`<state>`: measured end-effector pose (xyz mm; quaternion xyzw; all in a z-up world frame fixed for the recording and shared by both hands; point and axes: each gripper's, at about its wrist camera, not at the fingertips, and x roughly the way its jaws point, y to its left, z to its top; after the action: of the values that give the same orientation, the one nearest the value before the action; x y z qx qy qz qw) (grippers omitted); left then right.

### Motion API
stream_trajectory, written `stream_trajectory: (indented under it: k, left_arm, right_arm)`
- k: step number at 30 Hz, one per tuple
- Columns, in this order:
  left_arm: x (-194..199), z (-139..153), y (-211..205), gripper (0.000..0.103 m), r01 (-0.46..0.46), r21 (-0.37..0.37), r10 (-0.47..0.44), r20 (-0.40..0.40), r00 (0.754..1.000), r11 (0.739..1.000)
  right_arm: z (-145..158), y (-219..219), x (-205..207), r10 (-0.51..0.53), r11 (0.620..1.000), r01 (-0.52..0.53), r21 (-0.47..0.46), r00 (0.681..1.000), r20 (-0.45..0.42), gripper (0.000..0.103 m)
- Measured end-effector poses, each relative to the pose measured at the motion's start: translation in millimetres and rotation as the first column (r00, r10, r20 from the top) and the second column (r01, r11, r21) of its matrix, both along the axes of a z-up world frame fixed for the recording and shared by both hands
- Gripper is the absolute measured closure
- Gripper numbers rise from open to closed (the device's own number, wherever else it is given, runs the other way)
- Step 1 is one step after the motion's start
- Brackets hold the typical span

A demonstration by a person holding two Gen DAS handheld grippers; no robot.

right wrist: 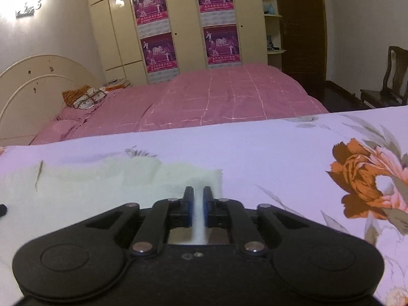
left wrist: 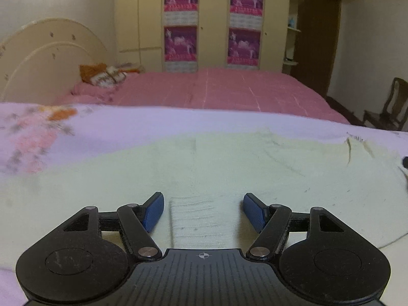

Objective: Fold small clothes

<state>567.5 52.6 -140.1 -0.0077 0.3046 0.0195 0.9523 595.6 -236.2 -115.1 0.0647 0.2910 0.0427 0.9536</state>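
Note:
A pale cream knitted garment lies flat on a lilac floral sheet. My left gripper is open, low over the garment, its blue pads either side of a ribbed band. In the right wrist view the same garment lies at the left, its right edge near the middle. My right gripper is shut on a fold of the garment's edge, pale cloth showing between the pads.
A bed with a pink checked cover lies beyond, with a cream headboard and an orange pillow. A wardrobe with purple posters stands behind. A dark wooden chair is at the right. The sheet's orange flower print is right of my right gripper.

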Motion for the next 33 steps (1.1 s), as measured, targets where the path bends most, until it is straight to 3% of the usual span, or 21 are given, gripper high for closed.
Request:
stream_trajectory:
  k: [2, 5, 8, 10, 12, 15, 19, 21, 22, 26, 28, 30, 33]
  left_arm:
    - [-21.0, 8.3, -3.8, 0.034, 0.009, -0.030, -0.008, 0.043, 0.999, 1.000]
    - [-38.7, 7.0, -22.6, 0.034, 0.058, -0.036, -0.057, 0.034, 0.998, 0.998]
    - [-40.6, -6.7, -40.6, 0.034, 0.073, -0.005, -0.074, -0.039, 0.997, 0.997]
    - [-43.8, -9.9, -39.6, 0.030, 0.072, 0.006, -0.072, -0.025, 0.997, 0.997]
    - [-48.8, -0.8, -30.9, 0.030, 0.037, -0.001, -0.037, -0.023, 0.999, 0.999]
    - [-78.0, 13.3, 4.2, 0.030, -0.027, -0.045, 0.029, 0.048, 0.998, 0.999]
    - [-112.2, 5.4, 89.0, 0.030, -0.193, -0.169, 0.198, 0.013, 0.980, 0.966]
    - [-132.4, -1.7, 140.2, 0.030, -0.313, -0.252, 0.318, -0.020, 0.948, 0.916]
    - [-141.4, -5.9, 168.5, 0.030, -0.368, -0.311, 0.376, -0.037, 0.926, 0.876]
    - [-179.5, -15.3, 260.7, 0.032, -0.508, -0.530, 0.569, -0.056, 0.820, 0.679]
    - [-185.9, -18.6, 287.9, 0.032, -0.521, -0.586, 0.605, -0.064, 0.793, 0.621]
    - [-188.2, -24.5, 310.6, 0.042, -0.522, -0.637, 0.632, -0.071, 0.772, 0.566]
    - [-182.2, -32.8, 330.1, 0.050, -0.519, -0.674, 0.648, -0.078, 0.757, 0.525]
  right_arm:
    - [8.7, 1.9, -26.1, 0.022, 1.000, -0.022, 0.012, 0.999, 0.025, 0.081]
    - [14.2, 11.1, -58.1, 0.074, 0.997, -0.074, 0.006, 0.996, 0.051, 0.082]
    - [2.7, 24.1, -76.3, 0.087, 0.996, -0.087, -0.014, 0.996, 0.018, 0.082]
    - [-7.2, 26.5, -74.8, 0.060, 0.998, -0.061, -0.034, 0.997, -0.044, 0.085]
    - [-9.2, 23.6, -75.5, 0.031, 0.999, -0.033, -0.032, 0.998, -0.049, 0.086]
    - [11.7, 20.3, -89.7, 0.018, 1.000, -0.018, 0.008, 1.000, -0.004, 0.081]
    - [23.9, 16.2, -111.1, 0.023, 0.999, -0.024, 0.039, 1.000, 0.015, 0.080]
    - [26.6, 13.9, -118.5, 0.023, 0.998, -0.024, 0.066, 1.000, 0.009, 0.081]
    - [27.3, 13.7, -121.4, 0.025, 0.997, -0.025, 0.073, 1.000, 0.005, 0.081]
    - [25.3, 23.2, -127.4, 0.043, 0.995, -0.041, 0.089, 0.999, -0.019, 0.081]
    - [23.4, 30.9, -131.3, 0.050, 0.994, -0.047, 0.098, 0.998, -0.029, 0.081]
    - [22.0, 36.1, -131.8, 0.050, 0.993, -0.046, 0.111, 0.998, -0.036, 0.081]
    - [22.0, 29.8, -119.1, -0.002, 0.987, 0.010, 0.160, 0.999, -0.047, 0.081]
